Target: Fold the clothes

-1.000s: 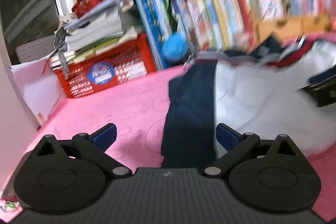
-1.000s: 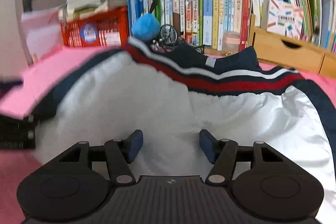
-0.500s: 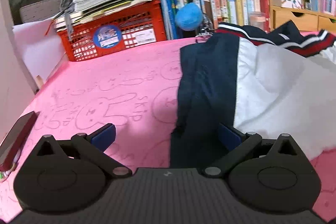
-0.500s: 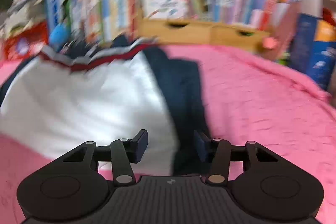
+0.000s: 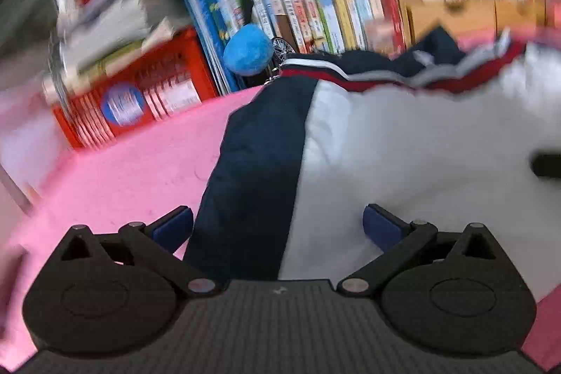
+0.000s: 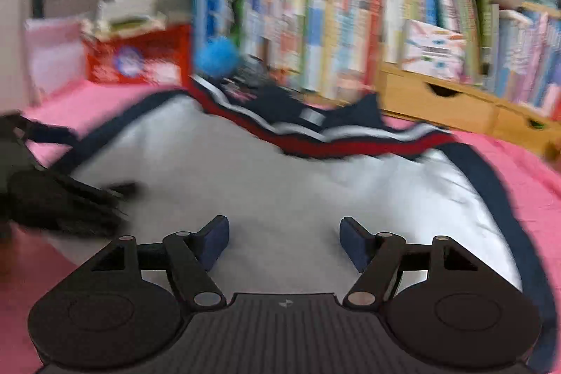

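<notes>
A white jacket with navy side panels and a red, white and navy striped band lies spread on the pink sheet. My left gripper is open and empty over the jacket's near left part, across its navy side panel. In the right wrist view the same jacket fills the middle. My right gripper is open and empty just above its white middle near the front edge. The left gripper shows as a dark blurred shape at the left of the right wrist view.
A bookshelf packed with books runs along the back. A red crate with stacked papers stands at the back left. A blue plush ball hangs by the books. Wooden drawers stand at the back right.
The right gripper swung from the jacket's right edge back over its white middle and opened wider. The left gripper moved right, onto the jacket's navy side panel. Both views are motion-blurred.
</notes>
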